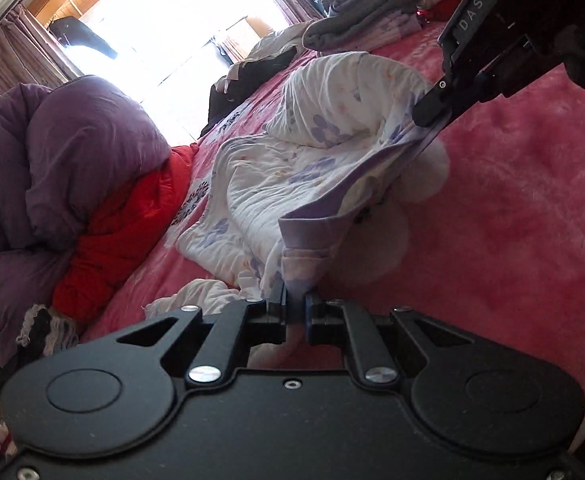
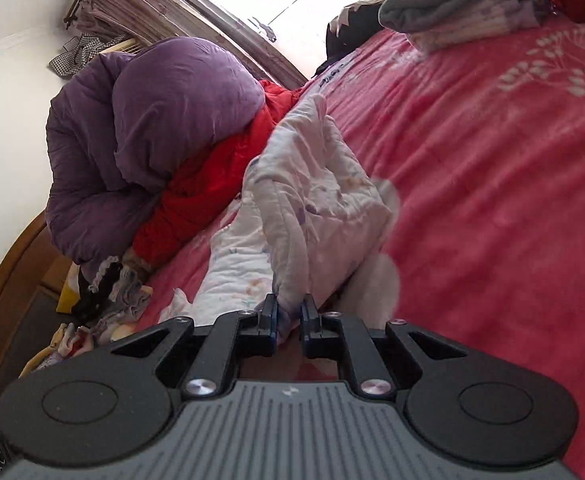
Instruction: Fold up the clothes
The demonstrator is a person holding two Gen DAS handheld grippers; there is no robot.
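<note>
Here, white floral garment [image 1: 276, 172] bunched on the pink bedspread [image 1: 512, 208], left gripper [image 1: 295, 312] pinching its purple-trimmed near edge, right gripper [image 2: 289, 320] pinching another corner, purple quilt [image 1: 52, 152] over red quilt [image 1: 132, 216] at far left, folded clothes [image 2: 460, 0] stacked far right.

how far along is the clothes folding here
Done: a folded stack sits at the far end of the red bed. In hand: the left gripper and right gripper both pinch the white floral garment, still crumpled. Left: a heap at the bedside.
</note>
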